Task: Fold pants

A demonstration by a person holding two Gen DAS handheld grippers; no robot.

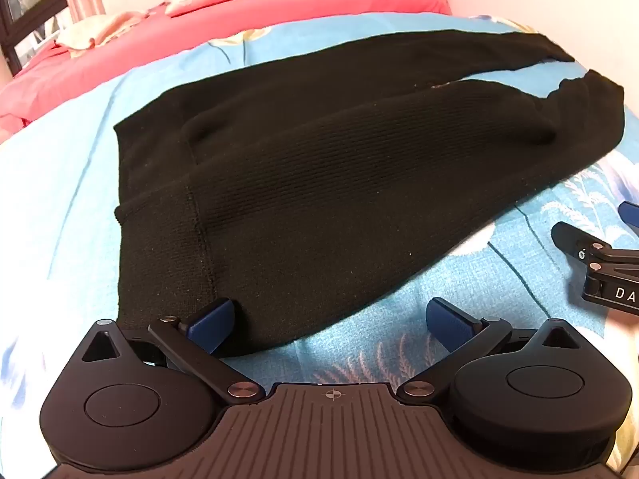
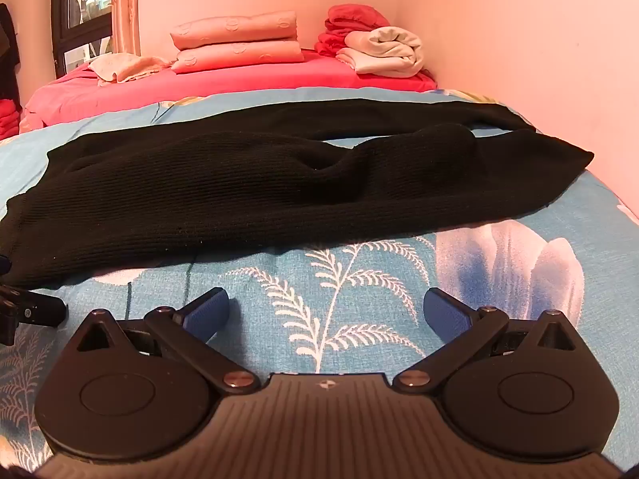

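My left claw (image 1: 329, 321) is spread wide and holds nothing; its left finger (image 1: 213, 319) touches the near corner of the black pants (image 1: 319, 167). The pants lie flat across the blue bed (image 2: 359, 271), legs running toward its right edge. My right claw (image 2: 325, 315) gapes empty over bare bedding, short of the pants.

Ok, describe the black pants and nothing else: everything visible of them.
The black pants look like ribbed knit fabric. They lie flat on the blue floral bedspread, waistband at the left end, both legs running to the right and parting near the cuffs, where bedspread shows between. A soft wrinkle rises mid-leg. The left gripper is open at the waistband corner, one blue pad against the cloth; the right gripper is open, short of the near edge.
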